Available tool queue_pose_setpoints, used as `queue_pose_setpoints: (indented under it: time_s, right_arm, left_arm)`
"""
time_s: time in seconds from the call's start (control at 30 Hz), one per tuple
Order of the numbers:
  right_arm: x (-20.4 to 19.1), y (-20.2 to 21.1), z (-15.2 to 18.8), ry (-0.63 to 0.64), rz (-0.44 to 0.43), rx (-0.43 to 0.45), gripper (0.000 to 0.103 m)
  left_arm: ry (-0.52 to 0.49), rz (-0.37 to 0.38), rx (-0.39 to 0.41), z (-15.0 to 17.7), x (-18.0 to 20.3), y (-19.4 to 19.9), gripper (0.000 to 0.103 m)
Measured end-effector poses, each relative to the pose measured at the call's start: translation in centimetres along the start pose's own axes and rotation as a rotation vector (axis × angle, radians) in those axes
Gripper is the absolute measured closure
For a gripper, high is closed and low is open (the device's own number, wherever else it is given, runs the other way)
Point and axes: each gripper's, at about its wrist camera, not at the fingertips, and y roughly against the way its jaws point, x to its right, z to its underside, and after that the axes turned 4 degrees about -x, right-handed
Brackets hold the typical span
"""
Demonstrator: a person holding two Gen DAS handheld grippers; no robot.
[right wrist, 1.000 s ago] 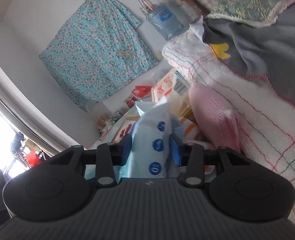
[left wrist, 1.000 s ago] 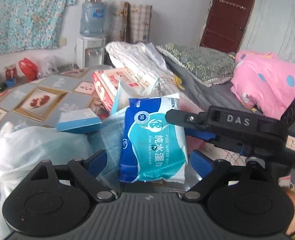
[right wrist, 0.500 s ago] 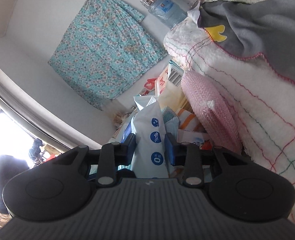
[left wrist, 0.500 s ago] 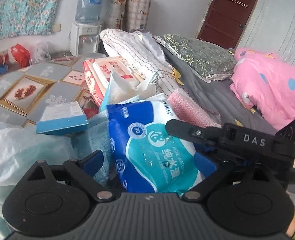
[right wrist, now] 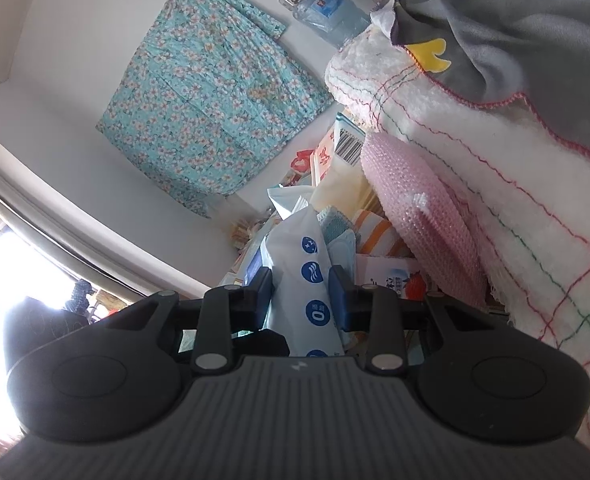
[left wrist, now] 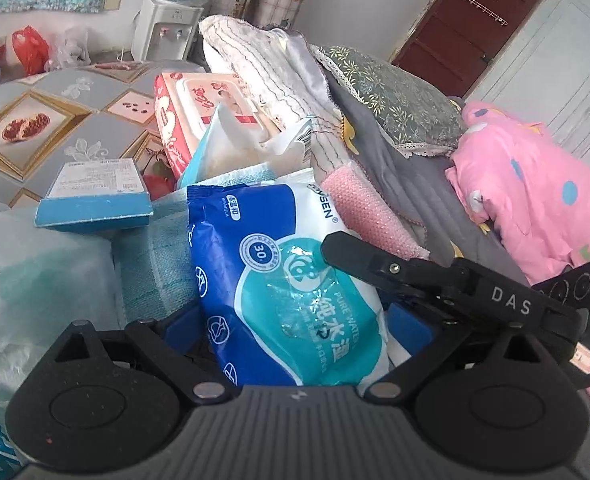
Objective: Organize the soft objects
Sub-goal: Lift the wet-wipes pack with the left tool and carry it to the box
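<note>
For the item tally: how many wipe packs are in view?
2. The blue wipe pack sits clamped in the right gripper; the red wipe pack lies behind on the pile. Others may be hidden.

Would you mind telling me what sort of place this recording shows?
Most likely a lived-in bedroom: a floral pillow and pink quilt lie on a bed, with a water dispenser against the wall.

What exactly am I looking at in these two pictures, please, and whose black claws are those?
There is no robot here: a person holds a two-finger gripper in each hand, and a wide-angle camera on each looks along its fingers. One picture comes from the left gripper, which is open around a blue wet-wipes pack. The other comes from the right gripper, which is shut on that same pack. Around it lie a red wipes pack, a blue box, a teal towel and a pink cloth.
</note>
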Motion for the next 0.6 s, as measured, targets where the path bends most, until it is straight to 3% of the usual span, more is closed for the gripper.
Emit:
queue_pose_setpoints:
  time_s: [0.37, 0.6]
  right_arm:
    - [0.8, 0.4, 0.0, -0.064, -0.038, -0.044, 0.073]
    - [-1.2, 2.5, 1.0, -0.042, -0.045, -0.017, 0.072]
  left_arm:
    - [-0.09, -0.066, 0.017, 1.0, 1.9, 0.7, 0.016]
    - [-0.111, -0.056, 0.06, 2.3, 3.1, 3.0, 0.017]
